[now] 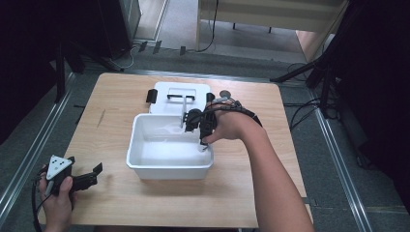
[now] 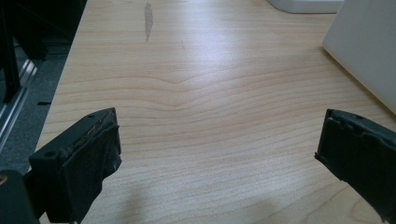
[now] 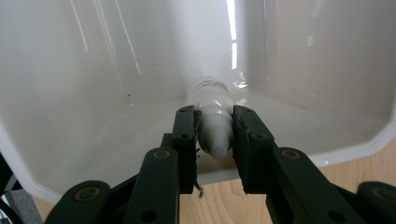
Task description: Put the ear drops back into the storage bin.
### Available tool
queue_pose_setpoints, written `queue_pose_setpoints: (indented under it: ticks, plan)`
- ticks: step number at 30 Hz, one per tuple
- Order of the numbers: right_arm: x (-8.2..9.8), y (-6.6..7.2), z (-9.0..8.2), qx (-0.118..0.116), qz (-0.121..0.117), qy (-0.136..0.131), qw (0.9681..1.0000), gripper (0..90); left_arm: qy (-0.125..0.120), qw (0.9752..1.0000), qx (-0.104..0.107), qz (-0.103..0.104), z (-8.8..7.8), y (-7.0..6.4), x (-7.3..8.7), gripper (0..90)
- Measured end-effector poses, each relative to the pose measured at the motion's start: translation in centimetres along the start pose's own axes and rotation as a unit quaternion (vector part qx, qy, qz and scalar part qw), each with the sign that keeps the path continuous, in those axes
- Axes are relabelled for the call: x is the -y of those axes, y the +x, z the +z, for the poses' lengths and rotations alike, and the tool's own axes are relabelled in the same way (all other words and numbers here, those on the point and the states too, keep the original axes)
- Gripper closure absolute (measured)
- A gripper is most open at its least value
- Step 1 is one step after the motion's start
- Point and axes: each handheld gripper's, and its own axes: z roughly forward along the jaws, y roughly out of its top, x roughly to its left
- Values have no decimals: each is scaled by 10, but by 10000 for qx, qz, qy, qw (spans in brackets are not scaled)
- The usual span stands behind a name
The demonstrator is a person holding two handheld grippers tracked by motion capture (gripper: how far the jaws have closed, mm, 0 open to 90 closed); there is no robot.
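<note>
My right gripper (image 3: 214, 135) reaches over the near right rim of the white bin (image 1: 145, 166), its fingers (image 3: 184, 140) clenched on the cap end of a small white bottle (image 3: 212, 100) that points down into the bin's inside. The bin's lid (image 1: 181, 94) lies just behind it. My left gripper (image 2: 217, 154) rests low over the table (image 2: 196, 93) at the near left, fingers spread wide and grasping nothing.

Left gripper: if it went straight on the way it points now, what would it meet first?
Mostly bare wooden table lies ahead of the open left gripper. The white bin's side wall stands ahead to one side; whether it would graze that is unclear.
</note>
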Motion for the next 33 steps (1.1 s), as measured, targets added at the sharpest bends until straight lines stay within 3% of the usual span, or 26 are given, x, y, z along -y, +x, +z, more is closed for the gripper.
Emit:
queue_pose_setpoints:
  ticks: [11, 18, 33]
  plan:
    - [-3, 3, 11, 136, -9, 77, 9999, 721, 1, 10000, 5, 6, 0, 0, 0, 2]
    - [-7, 7, 19, 316, -181, 299, 9989, 720, 0, 10000, 1, -6, 0, 0, 0, 2]
    - [-9, 8, 25, 312, -224, 377, 9986, 720, -4, 10000, 14, -31, 0, 0, 0, 2]
